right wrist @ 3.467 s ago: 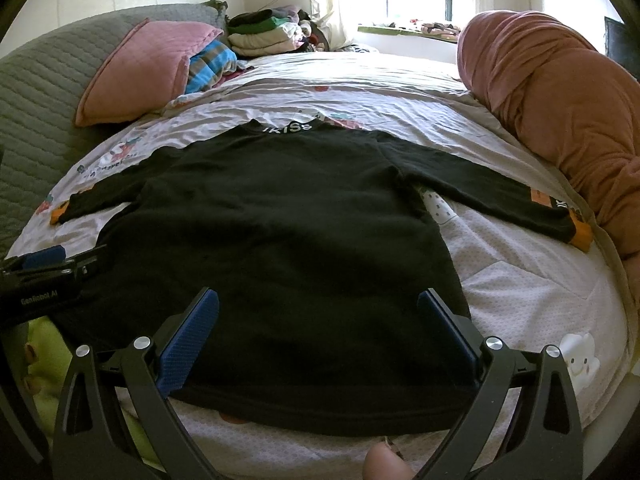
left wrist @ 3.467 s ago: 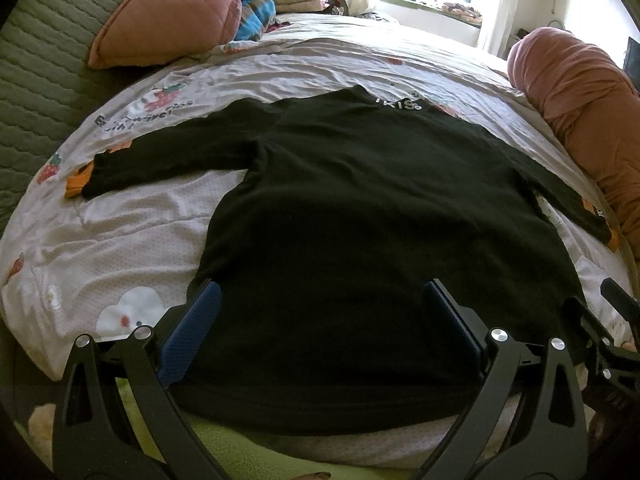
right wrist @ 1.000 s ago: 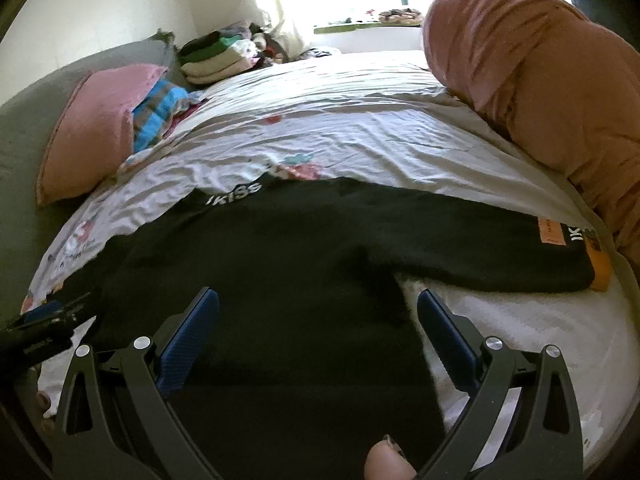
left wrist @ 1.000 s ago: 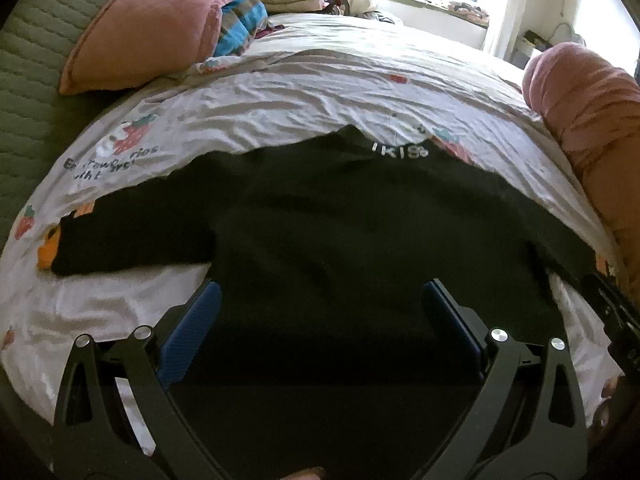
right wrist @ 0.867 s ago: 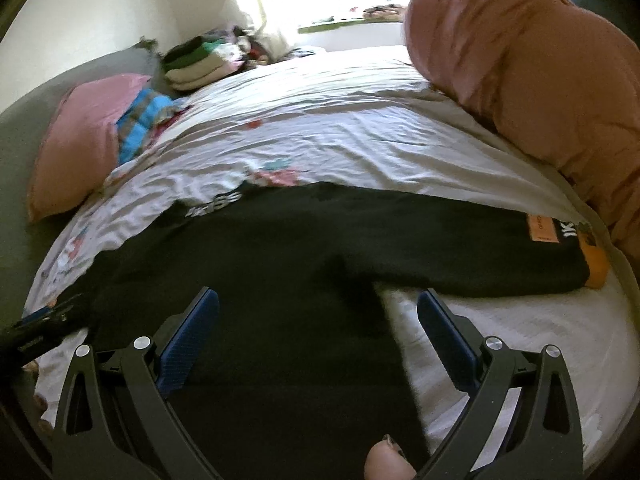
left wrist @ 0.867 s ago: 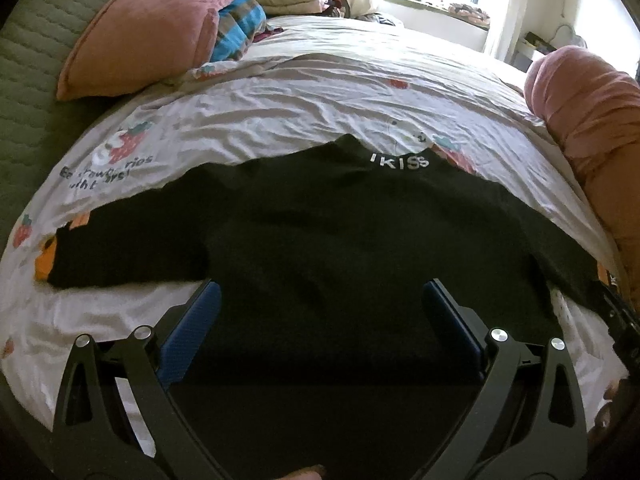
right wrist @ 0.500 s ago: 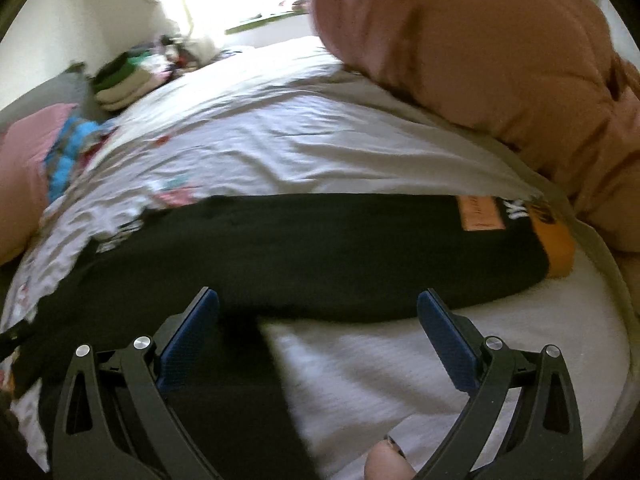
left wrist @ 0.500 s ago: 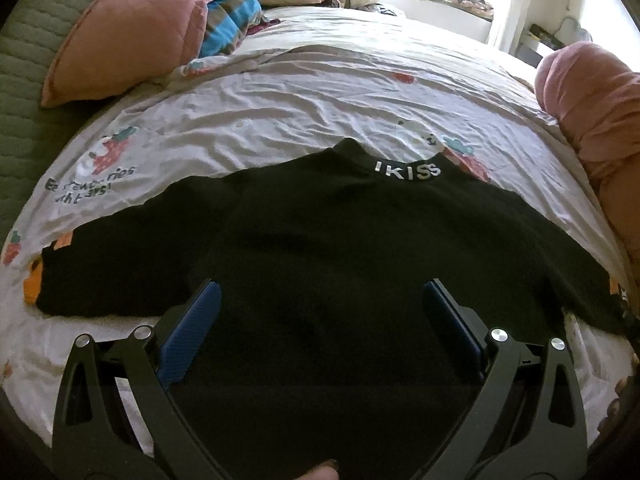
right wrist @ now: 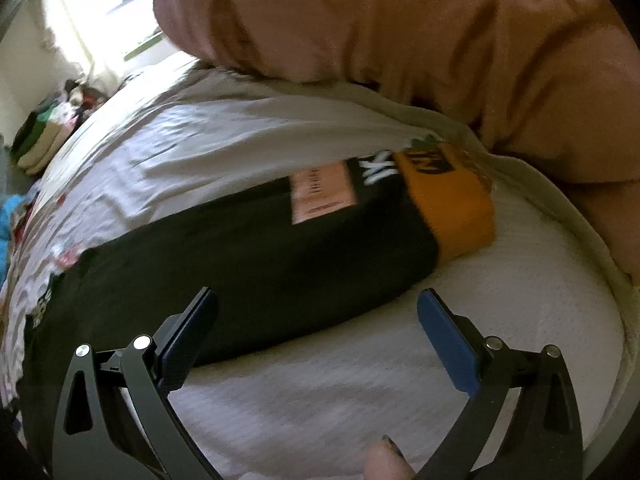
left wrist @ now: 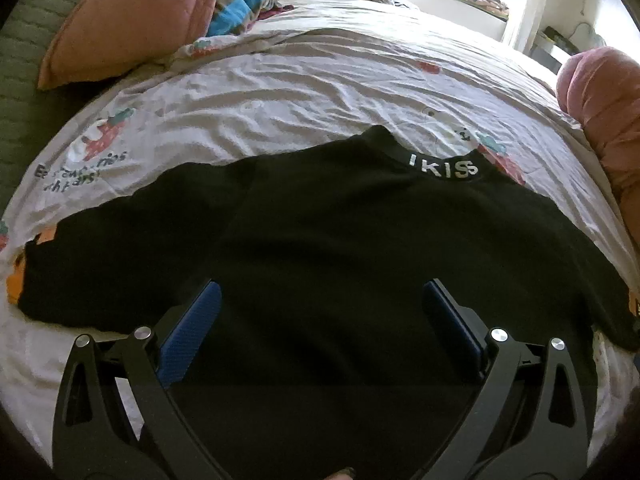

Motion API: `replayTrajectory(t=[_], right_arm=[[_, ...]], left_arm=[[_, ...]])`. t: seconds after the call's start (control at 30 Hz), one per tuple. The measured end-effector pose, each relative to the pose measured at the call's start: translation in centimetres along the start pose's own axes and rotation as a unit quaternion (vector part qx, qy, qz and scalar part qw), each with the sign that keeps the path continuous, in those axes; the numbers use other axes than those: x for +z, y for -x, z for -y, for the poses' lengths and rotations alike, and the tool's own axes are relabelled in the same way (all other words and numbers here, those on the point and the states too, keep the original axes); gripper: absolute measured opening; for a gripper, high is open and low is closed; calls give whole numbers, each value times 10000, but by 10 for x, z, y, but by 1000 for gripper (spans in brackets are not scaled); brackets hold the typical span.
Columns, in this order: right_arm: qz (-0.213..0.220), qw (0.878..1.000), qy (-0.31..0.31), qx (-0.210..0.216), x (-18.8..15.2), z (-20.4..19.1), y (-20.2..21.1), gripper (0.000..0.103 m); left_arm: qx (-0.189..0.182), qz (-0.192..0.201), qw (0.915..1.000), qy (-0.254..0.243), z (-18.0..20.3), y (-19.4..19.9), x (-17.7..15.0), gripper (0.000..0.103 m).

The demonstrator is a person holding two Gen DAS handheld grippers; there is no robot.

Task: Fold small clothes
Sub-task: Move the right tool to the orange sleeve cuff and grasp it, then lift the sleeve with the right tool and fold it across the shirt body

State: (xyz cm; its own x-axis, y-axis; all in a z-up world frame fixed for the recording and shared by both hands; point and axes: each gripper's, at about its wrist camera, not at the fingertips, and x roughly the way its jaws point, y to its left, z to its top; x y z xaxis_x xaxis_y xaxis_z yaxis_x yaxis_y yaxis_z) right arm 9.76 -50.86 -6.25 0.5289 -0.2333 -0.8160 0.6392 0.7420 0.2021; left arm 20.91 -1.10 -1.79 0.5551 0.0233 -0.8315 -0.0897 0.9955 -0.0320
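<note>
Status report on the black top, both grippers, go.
Left gripper open, over black top. Right gripper open, at the sleeve near orange cuff. Top flat, unfolded. Pink bedding roll close beside cuff.

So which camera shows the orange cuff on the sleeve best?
The right wrist view: the orange cuff fills the middle, just past the open right claw, though blurred. The left wrist view only catches orange slivers at the black sweater's sleeve ends.
</note>
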Motion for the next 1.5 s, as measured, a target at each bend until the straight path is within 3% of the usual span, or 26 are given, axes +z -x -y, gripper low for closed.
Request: replayTrajectory(t=[0.17, 0.3, 0.33, 0.37, 0.47, 0.63, 0.83, 1.07, 1.2, 1.33, 1.5], right_arm=[[-221, 9990, -373, 122, 8, 21, -18, 99], [-117, 9969, -706, 318, 19, 32, -26, 99], [-46, 9956, -821, 440, 21, 35, -26, 94], [42, 9946, -906, 498, 24, 38, -27, 75], [300, 9915, -1084, 651, 28, 47, -21, 34], [613, 9882, -801, 1150, 31, 35, 5, 16], [1084, 9762, -82, 1876, 39, -26, 53, 10], [1334, 9589, 533, 2448, 34, -90, 90, 10], [1284, 9493, 840, 2745, 24, -124, 101, 10], [1197, 9393, 1180, 2991, 9, -157, 105, 9], [1142, 9306, 1622, 3077, -11, -193, 107, 9]], left_arm=[[92, 6, 10000, 35, -5, -13, 5, 94], [233, 29, 9997, 79, -8, -23, 14, 94], [183, 19, 9997, 170, -12, -23, 15, 94], [98, 26, 9997, 222, -14, -22, 14, 94], [-89, 94, 9996, 265, -18, -16, 10, 94], [-220, 308, 9988, 306, -21, 3, 9, 94], [-342, 505, 9977, 301, -21, 24, 13, 94], [-320, 876, 9950, 367, -33, 45, 15, 94], [-561, 836, 9934, 555, -45, 46, 17, 94], [-1262, 653, 9855, 925, -60, 43, 14, 94], [-1343, 599, 9830, 1100, -71, 38, 11, 94]])
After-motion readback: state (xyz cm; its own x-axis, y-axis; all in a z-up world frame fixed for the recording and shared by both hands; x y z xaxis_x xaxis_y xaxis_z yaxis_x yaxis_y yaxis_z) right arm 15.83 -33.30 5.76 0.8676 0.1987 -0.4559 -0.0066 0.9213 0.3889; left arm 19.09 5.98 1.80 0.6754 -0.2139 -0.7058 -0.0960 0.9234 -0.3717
